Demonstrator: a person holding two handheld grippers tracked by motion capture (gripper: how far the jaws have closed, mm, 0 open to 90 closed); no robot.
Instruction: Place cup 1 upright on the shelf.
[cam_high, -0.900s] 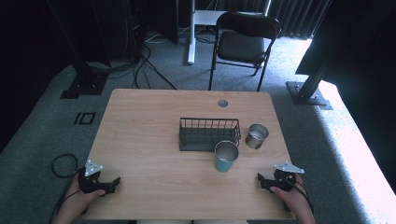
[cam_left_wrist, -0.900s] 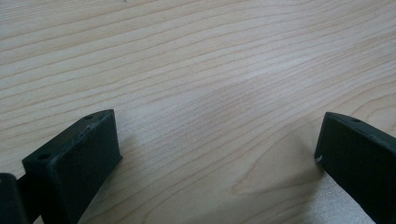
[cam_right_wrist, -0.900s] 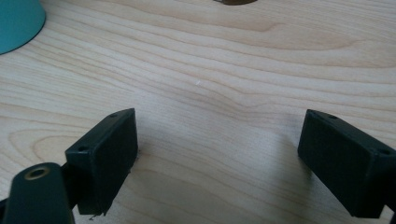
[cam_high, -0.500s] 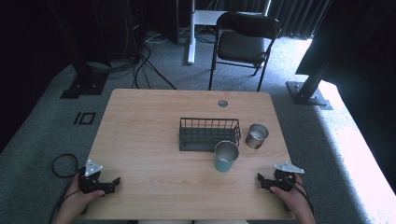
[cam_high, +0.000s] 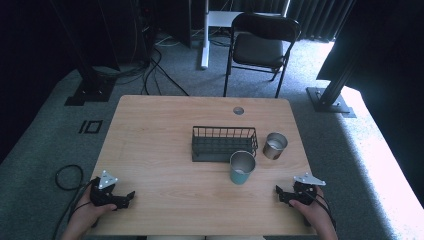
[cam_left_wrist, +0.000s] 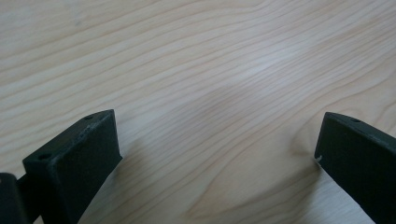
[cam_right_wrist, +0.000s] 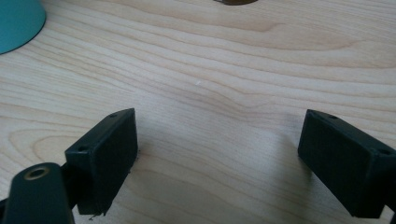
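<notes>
Two grippers rest at the near edge of a light wooden table (cam_high: 160, 130), one in each of your hands. Your left gripper (cam_high: 131, 196) sits at the near left corner, its tips pointing toward the middle of the table. In the left gripper view its two black jaws stand wide apart with bare wood grain between them and nothing held. Your right gripper (cam_high: 278, 192) sits at the near right corner, tips pointing left toward the middle. In the right gripper view its jaws also stand wide apart over bare wood, holding nothing.

Nearest to your right gripper is a teal cup (cam_high: 242, 168), standing upright with its mouth facing up, a little right of the table's centre. It is apart from the gripper, up and to the left of it in the high view. The right gripper view catches a rounded teal edge of the cup at its top left corner.

Just behind the teal cup is a dark wire basket (cam_high: 223, 144), and the cup's rim stands close against the basket's front right corner. A shiny metal cup (cam_high: 275, 145), also upright, stands just beside the basket's right end. A small round hole (cam_high: 238, 110) sits near the table's far edge. Beyond the table, a black folding chair (cam_high: 262, 47) stands on grey carpet.
</notes>
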